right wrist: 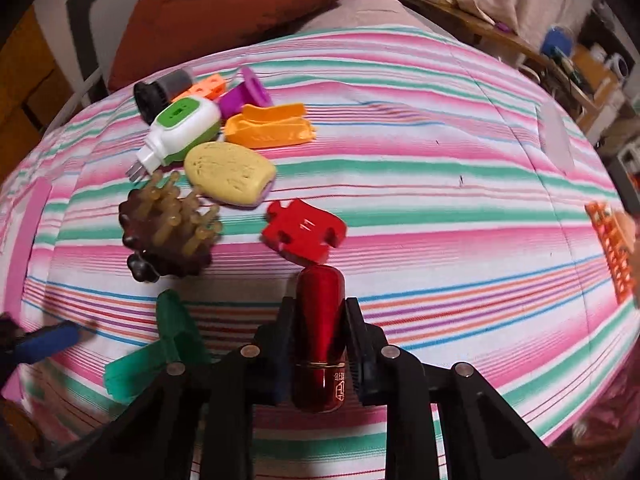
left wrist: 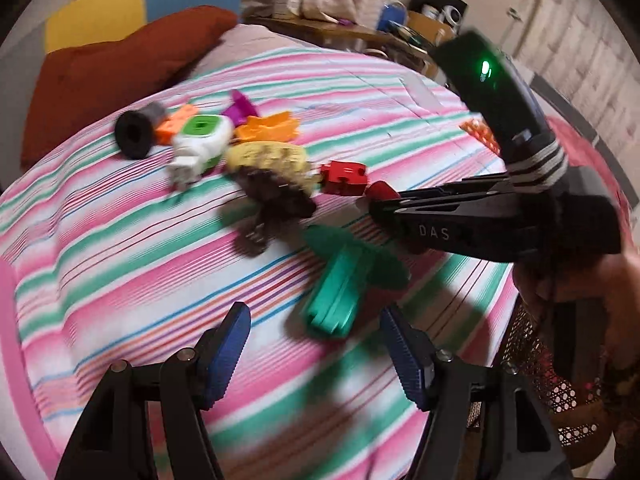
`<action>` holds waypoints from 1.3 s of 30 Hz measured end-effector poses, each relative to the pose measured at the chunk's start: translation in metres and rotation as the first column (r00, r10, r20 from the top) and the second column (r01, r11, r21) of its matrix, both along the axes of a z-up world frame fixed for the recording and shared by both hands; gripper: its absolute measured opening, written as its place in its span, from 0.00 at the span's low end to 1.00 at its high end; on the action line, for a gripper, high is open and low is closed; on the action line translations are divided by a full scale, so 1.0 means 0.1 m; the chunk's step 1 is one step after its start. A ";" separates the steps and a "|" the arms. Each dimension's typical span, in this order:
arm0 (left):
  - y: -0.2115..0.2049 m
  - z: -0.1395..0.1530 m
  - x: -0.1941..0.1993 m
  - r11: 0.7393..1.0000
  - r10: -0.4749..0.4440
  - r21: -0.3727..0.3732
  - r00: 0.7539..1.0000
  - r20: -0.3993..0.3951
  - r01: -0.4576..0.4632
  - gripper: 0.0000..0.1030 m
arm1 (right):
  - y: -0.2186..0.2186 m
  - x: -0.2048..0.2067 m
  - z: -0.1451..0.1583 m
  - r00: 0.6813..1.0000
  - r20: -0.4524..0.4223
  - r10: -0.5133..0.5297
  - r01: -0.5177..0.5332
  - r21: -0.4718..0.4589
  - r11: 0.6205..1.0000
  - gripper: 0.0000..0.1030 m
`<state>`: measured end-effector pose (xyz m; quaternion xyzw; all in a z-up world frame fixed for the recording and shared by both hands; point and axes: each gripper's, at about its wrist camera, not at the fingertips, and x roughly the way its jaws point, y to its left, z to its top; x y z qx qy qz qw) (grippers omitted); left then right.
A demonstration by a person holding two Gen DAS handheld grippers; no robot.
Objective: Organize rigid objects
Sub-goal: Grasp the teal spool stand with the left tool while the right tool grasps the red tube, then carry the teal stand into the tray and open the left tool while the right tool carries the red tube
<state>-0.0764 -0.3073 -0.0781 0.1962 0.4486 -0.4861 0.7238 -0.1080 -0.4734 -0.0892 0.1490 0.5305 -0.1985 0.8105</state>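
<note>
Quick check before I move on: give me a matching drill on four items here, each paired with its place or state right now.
Things:
1. glossy red lipstick-style tube
2. red jigsaw-shaped block marked 11
3. green plastic finned piece
4. white and green bottle-shaped plug-in device

Places or states:
A. lying on its side in the far cluster, next to the orange tray
B. clamped between the right tool's fingers
C. on the striped bedspread just ahead of the held tube
D. on the bedspread ahead of the open left tool

Pairs: 1-B, 2-C, 3-D, 4-A
</note>
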 end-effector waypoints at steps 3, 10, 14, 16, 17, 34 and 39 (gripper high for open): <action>-0.17 -0.08 -0.01 0.999 -0.035 0.016 0.999 0.028 0.034 0.64 | -0.05 -0.01 0.00 1.000 0.007 -0.020 0.020 0.023 1.000 0.23; -0.27 -0.21 -0.09 0.994 -0.108 0.034 0.992 0.072 0.106 0.29 | -0.03 0.02 -0.02 1.000 0.002 -0.017 0.017 0.020 1.000 0.23; -0.17 -0.21 -0.14 0.994 -0.105 0.023 0.990 0.096 0.103 0.29 | 0.01 0.03 -0.02 1.000 0.000 -0.008 0.008 -0.010 1.000 0.23; -0.08 -0.20 -0.14 0.996 -0.087 0.012 0.992 0.096 0.086 0.29 | 0.03 0.04 -0.02 1.000 -0.002 -0.001 0.001 -0.026 1.000 0.23; -0.04 -0.20 -0.12 0.997 -0.079 0.007 0.992 0.096 0.078 0.29 | 0.05 0.05 -0.02 1.000 -0.003 0.005 -0.005 -0.036 0.999 0.23; 1.02 0.04 -0.03 0.990 0.116 -0.095 0.980 0.164 -0.101 0.29 | 0.74 0.06 0.05 0.983 0.028 0.180 -0.177 -0.085 0.980 0.23; 1.21 0.14 0.05 0.983 0.160 -0.114 0.973 0.166 -0.142 0.29 | 0.91 0.09 0.10 0.974 0.049 0.219 -0.213 -0.113 0.971 0.23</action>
